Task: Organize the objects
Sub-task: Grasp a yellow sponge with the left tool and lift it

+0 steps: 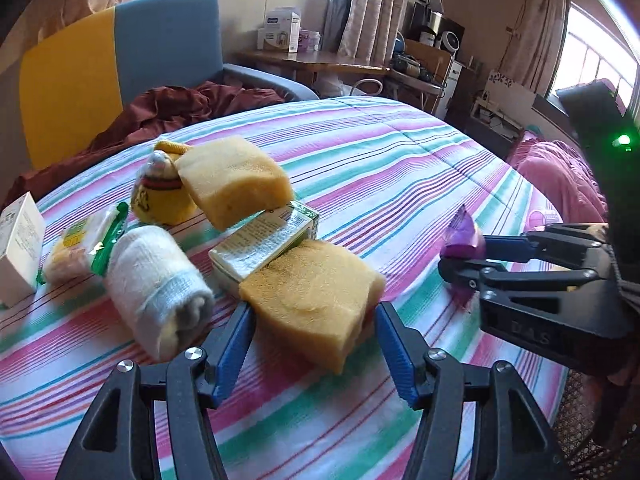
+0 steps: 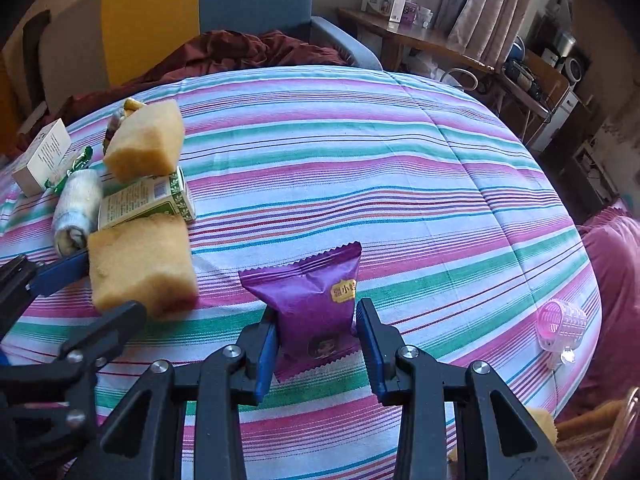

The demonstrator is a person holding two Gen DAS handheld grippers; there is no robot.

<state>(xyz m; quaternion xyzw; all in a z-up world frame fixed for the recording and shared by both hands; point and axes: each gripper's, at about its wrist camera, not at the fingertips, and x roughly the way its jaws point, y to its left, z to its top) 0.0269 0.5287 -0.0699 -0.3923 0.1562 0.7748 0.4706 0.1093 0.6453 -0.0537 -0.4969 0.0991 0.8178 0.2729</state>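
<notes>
My left gripper (image 1: 314,320) is shut on a tan sponge block (image 1: 316,292), its blue pads pressing both sides just above the striped bedspread (image 1: 380,152). In the right wrist view that left gripper (image 2: 112,284) and the sponge block (image 2: 140,264) show at the left. My right gripper (image 2: 316,312) is shut on a purple snack packet (image 2: 312,292) that stands upright between its pads. The left wrist view shows the right gripper (image 1: 460,256) and the packet (image 1: 464,240) at the right. A second sponge (image 1: 236,180) leans on a green-white box (image 1: 260,244).
A rolled white towel (image 1: 160,292), a yellow knitted item (image 1: 160,196), a green-edged snack pack (image 1: 88,248) and a white box (image 1: 18,248) cluster at the left. A pink hair roller (image 2: 562,322) lies near the bed's right edge. A blue-yellow armchair (image 1: 120,60) with maroon cloth stands behind.
</notes>
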